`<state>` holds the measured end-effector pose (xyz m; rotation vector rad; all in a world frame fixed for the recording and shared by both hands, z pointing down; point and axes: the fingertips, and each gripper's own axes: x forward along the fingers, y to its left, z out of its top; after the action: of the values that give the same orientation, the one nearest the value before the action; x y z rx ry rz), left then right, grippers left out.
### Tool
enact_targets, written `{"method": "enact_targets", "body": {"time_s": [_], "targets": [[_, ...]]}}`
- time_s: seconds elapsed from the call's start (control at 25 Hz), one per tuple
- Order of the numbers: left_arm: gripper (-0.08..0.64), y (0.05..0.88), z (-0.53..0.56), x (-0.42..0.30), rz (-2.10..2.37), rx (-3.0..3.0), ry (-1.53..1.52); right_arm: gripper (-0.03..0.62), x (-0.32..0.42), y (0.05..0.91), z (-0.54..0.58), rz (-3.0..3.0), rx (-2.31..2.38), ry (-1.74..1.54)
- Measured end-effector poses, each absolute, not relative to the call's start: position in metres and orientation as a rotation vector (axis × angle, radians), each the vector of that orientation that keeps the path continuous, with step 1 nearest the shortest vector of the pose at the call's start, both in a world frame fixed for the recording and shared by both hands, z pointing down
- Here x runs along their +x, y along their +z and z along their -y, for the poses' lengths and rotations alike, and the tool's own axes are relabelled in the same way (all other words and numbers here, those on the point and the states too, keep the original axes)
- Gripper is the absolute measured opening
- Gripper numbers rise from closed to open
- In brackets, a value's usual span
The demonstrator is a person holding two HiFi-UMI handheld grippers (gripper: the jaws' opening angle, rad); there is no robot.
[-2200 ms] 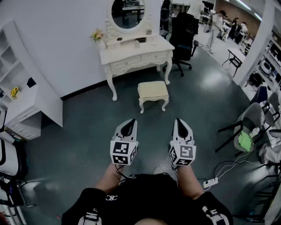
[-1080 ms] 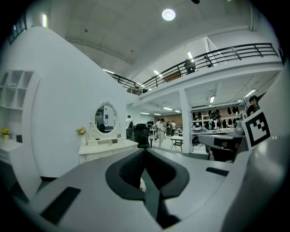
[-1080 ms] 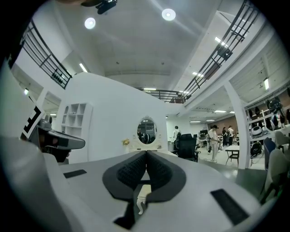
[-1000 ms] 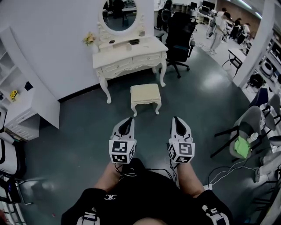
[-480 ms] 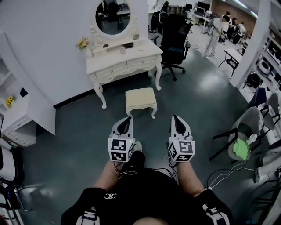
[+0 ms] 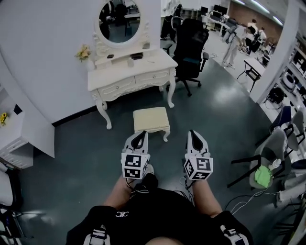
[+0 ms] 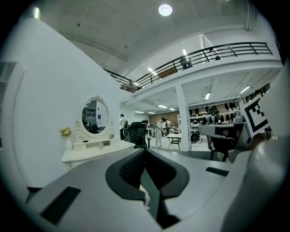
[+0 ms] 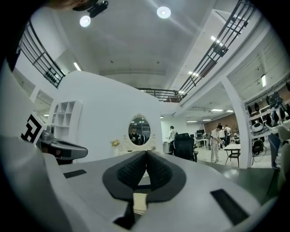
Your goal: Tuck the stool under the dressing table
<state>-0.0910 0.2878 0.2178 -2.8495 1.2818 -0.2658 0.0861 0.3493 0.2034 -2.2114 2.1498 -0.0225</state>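
- This is a big open work hall, part office and part test lab, with a mock bedroom corner.
- A white dressing table (image 6: 129, 72), an oval mirror (image 6: 117, 19) and a padded stool (image 6: 151, 119) stand by a bare partition wall (image 6: 48, 48).
- Behind them are a black office chair (image 6: 190, 45), a desk (image 6: 253, 62) and standing people (image 6: 233, 40).
- A railed upper gallery (image 7: 204, 54) and ceiling lamps (image 7: 165, 9) are overhead, and cables (image 6: 241, 200) trail over the grey floor (image 6: 71, 162).

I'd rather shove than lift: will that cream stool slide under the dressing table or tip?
The stool looks low and wide on short curved legs, so pushed low it should probably slide, not tip. The smooth grey floor likely helps. Its cushioned top may give slightly under a push.
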Motion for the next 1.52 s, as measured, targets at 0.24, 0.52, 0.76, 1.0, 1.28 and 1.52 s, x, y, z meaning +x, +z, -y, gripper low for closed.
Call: {"method": "enact_targets", "body": {"time_s": [0.24,0.52,0.76,1.0,1.28,1.52], "targets": [[0.020,0.210,-0.153,-0.067,-1.248,-2.888,-0.279,0.015,0.102,0.194,-0.224,-2.146,-2.239,-0.035],[0.020,0.216,-0.022,-0.046,-1.181,-2.940,-0.323,0.016,0.126,0.194,-0.089,-2.105,-2.282,-0.060],[0.020,0.223,0.043,-0.029,-1.133,-2.982,-0.384,0.015,0.136,0.201,-0.022,-2.109,-2.290,-0.112],[0.020,0.240,0.080,-0.002,-1.175,-2.991,-0.442,0.015,0.166,0.226,0.023,-2.191,-2.265,-0.208],[0.020,0.272,0.107,0.002,-1.277,-2.982,-0.553,0.017,0.170,0.261,0.069,-2.359,-2.162,-0.299],[0.020,0.312,0.126,-0.009,-1.401,-2.972,-0.671,0.017,0.168,0.296,0.100,-2.444,-2.118,-0.377]]}}
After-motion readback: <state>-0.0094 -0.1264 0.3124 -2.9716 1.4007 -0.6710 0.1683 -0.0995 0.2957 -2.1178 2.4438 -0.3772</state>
